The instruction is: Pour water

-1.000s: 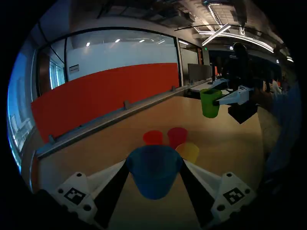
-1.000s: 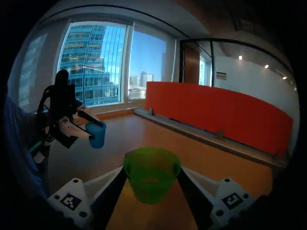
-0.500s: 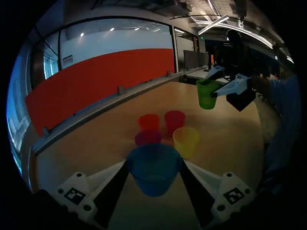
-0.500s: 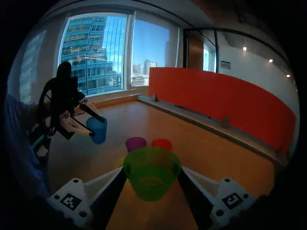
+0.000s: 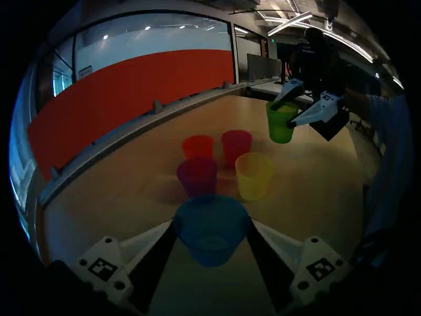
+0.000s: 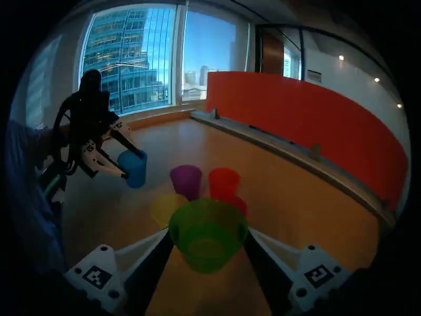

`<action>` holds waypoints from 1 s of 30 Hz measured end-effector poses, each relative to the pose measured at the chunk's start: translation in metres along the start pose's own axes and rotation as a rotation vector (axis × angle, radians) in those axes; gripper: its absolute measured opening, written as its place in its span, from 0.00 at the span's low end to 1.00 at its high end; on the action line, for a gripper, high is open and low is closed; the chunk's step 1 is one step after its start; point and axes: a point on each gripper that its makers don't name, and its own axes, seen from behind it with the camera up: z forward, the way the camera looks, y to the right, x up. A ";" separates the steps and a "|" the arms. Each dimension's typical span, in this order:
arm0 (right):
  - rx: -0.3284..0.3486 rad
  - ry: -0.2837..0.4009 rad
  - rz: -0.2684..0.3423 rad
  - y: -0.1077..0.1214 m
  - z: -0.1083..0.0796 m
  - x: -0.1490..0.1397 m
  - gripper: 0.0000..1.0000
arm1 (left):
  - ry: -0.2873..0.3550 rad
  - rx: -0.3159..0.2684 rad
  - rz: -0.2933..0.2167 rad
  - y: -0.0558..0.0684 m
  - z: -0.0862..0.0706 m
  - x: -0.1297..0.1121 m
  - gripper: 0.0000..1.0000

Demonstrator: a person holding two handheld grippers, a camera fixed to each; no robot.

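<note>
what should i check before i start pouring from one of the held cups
1. Left gripper shut on the blue cup: ok.
2. Right gripper shut on the green cup: ok.
3. Both held cups upright, mouths up: ok.
4. Water in either held cup: cannot tell.
5. Purple cup, yellow cup, orange cup and red cup standing upright in a close cluster on the table: ok.

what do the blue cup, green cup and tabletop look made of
Blue cup: probably thin plastic, smooth and translucent, since its far wall shows through. Green cup: same look, light glowing through. Tabletop: wood or wood-look laminate, warm tan, faint sheen.
</note>
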 end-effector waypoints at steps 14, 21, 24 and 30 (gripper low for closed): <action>0.005 -0.060 -0.004 0.001 0.013 -0.022 0.91 | -0.032 -0.029 -0.013 0.001 0.022 -0.014 0.89; 0.003 -0.076 -0.004 0.003 0.016 -0.030 0.91 | -0.036 -0.033 -0.022 -0.001 0.030 -0.017 0.89; 0.002 -0.082 -0.006 0.002 0.017 -0.033 0.91 | -0.035 -0.037 -0.029 -0.001 0.032 -0.018 0.89; 0.000 -0.086 -0.002 0.002 0.019 -0.036 0.91 | -0.041 -0.039 -0.033 -0.001 0.035 -0.022 0.89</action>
